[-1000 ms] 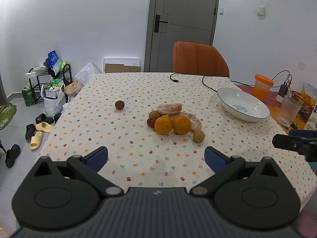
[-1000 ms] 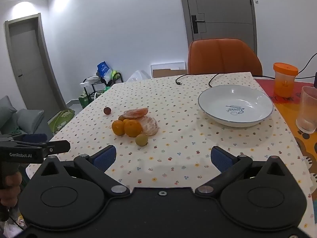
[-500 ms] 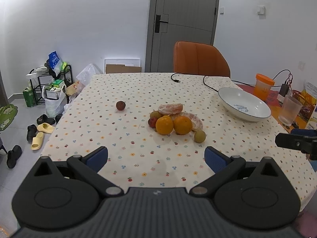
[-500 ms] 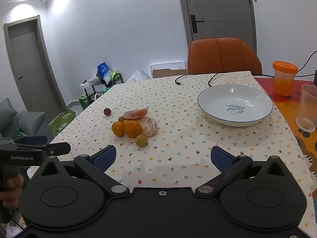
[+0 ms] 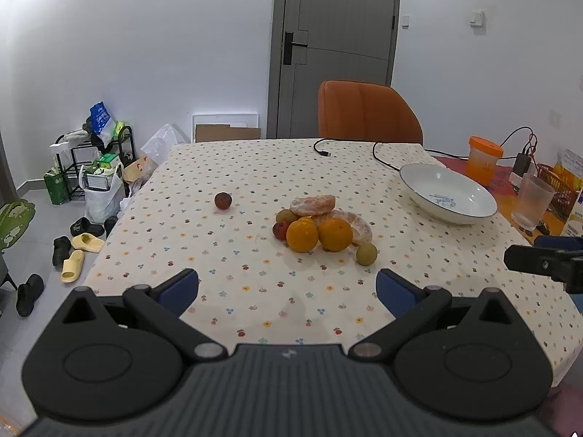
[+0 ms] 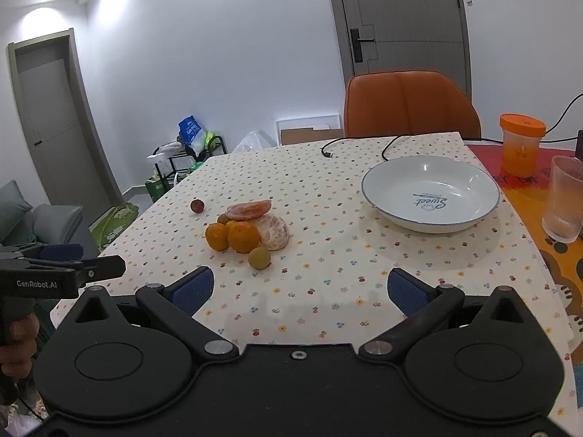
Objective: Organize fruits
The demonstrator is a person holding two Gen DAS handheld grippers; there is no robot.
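A pile of fruit lies mid-table: two oranges, two peeled tangerines, a small green fruit and a small red fruit. A dark red fruit lies apart to the left. An empty white bowl stands at the right. My left gripper is open and empty over the near table edge. My right gripper is open and empty, short of the green fruit.
The table has a dotted cloth. A black cable lies at the back. An orange-lidded jar and a ribbed glass stand at the right. An orange chair is behind. Shoes and bags lie on the floor at left.
Both grippers have drifted slightly; the view shifts a little and the fruit pile sits a touch nearer. Nothing on the table has moved.
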